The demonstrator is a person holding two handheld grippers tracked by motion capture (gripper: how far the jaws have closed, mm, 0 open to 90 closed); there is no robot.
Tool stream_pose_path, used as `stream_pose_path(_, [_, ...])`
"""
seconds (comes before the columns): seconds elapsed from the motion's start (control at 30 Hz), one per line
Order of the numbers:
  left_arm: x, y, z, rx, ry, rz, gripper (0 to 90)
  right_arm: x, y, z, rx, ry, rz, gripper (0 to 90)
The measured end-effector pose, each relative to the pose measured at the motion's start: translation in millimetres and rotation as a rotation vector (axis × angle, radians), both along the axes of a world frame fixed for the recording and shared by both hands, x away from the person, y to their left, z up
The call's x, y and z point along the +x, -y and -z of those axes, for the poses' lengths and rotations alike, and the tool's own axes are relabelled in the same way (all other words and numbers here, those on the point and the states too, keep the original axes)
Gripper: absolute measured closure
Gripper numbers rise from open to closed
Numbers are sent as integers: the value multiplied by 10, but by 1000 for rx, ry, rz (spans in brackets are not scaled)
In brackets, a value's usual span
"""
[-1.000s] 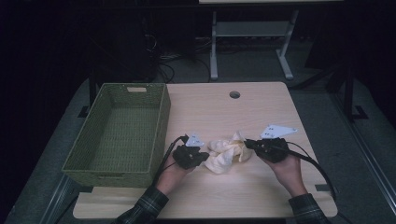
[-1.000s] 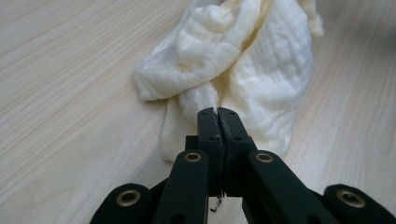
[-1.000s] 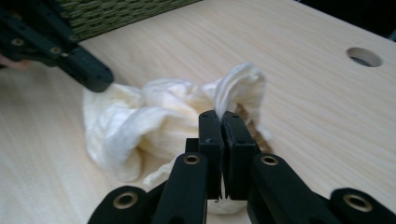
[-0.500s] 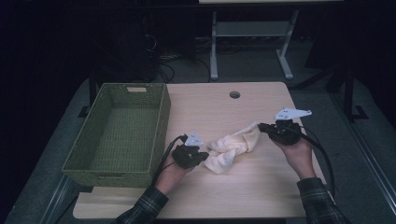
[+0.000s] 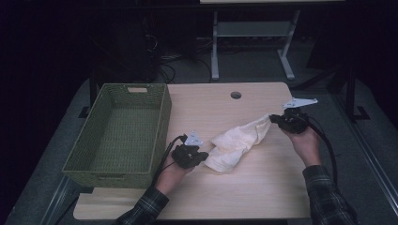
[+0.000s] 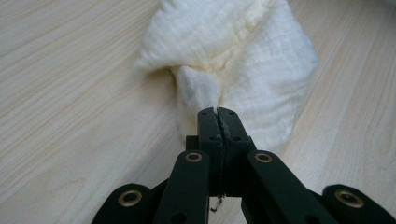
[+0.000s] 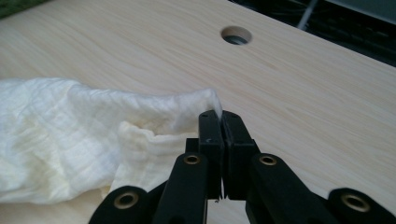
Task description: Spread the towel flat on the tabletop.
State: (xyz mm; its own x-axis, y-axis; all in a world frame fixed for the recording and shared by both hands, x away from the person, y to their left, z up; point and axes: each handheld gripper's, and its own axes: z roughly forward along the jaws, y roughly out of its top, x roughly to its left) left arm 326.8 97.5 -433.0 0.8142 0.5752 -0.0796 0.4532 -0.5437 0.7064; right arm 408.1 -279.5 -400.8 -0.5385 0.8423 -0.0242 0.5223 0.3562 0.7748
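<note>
Cream cloth (image 5: 237,143) lies mid-tabletop (image 5: 244,197), strung between the tools. Left tool (image 5: 202,156) pinches its near corner, right tool (image 5: 273,118) pinches the far corner. Step looks like spreading it out. Next move likely needs even tension, both pinches kept firm.

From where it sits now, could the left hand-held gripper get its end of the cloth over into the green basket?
Probably yes. The left hand-held gripper is shut on the cloth just beside the open green basket, with bare table between. The right hand-held gripper holding the far end might hold it back.
</note>
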Motion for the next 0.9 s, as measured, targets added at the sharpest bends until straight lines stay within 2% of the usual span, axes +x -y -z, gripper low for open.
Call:
stream_pose_path(0.17, [10, -19, -2, 2, 1, -19, 891, 165, 160, 73, -21, -38, 66, 879])
stream_pose_path(0.33, [16, -24, 2, 12, 2, -32, 890, 243, 250, 140, -42, -60, 108, 879])
stream_pose_path(0.4, [20, -25, 7, 19, 9, -37, 889, 267, 290, 188, -25, -69, 121, 864])
stream_pose_path(0.5, [22, -18, 24, 19, 17, -44, 875, 235, 321, 195, 15, -61, 115, 752])
stream_pose_path(0.57, [11, -2, 32, 21, 27, -49, 805, 192, 334, 177, 31, -56, 112, 714])
stream_pose_path(0.77, [-50, 89, 13, 11, 39, -22, 678, 16, 272, 160, 46, -46, 64, 715])
stream_pose_path(0.9, [-102, 219, 11, -1, 38, 23, 600, -66, 161, 205, 44, -58, 25, 715])
